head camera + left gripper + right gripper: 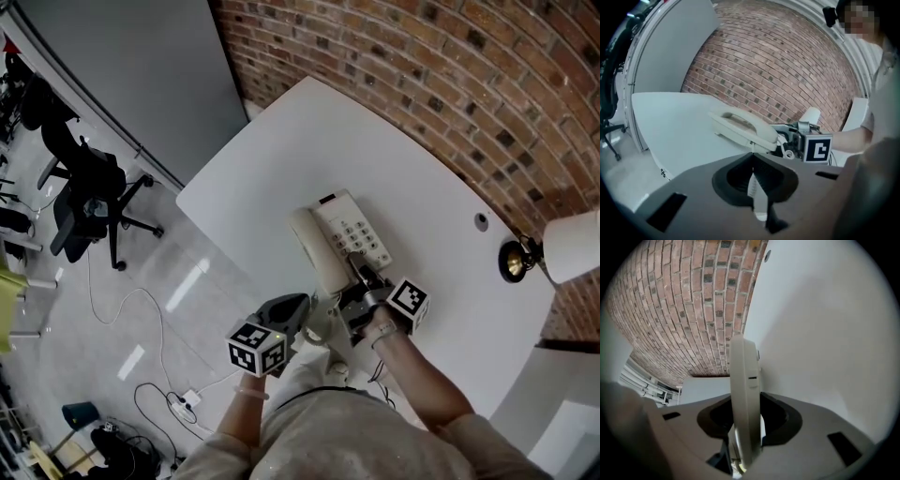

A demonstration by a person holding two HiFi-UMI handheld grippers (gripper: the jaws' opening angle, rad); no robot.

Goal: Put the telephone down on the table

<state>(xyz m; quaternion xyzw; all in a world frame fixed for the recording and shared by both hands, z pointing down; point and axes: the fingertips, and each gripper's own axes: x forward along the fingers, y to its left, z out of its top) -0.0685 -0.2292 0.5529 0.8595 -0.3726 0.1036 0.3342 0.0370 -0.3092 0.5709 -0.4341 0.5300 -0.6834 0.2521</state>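
A cream telephone (pixel 342 239) with its handset on the cradle is over the white table (pixel 412 178), near the front edge; whether it rests on the top I cannot tell. My right gripper (pixel 363 281) is shut on the phone's near end. In the right gripper view the phone body (pixel 744 390) stands edge-on between the jaws of the right gripper (pixel 746 401). My left gripper (pixel 302 302) hangs just left of the phone, off the table edge, shut with nothing in it. The left gripper (pixel 752 155) view shows the telephone (pixel 740 129) ahead, apart from the closed tips.
A brick wall (pixel 450 66) runs behind the table. A lamp with a white shade (pixel 572 246) and a brass base (pixel 511 261) stands at the right edge, next to a cable hole (pixel 481 222). A black office chair (pixel 89 202) and cables are on the floor at left.
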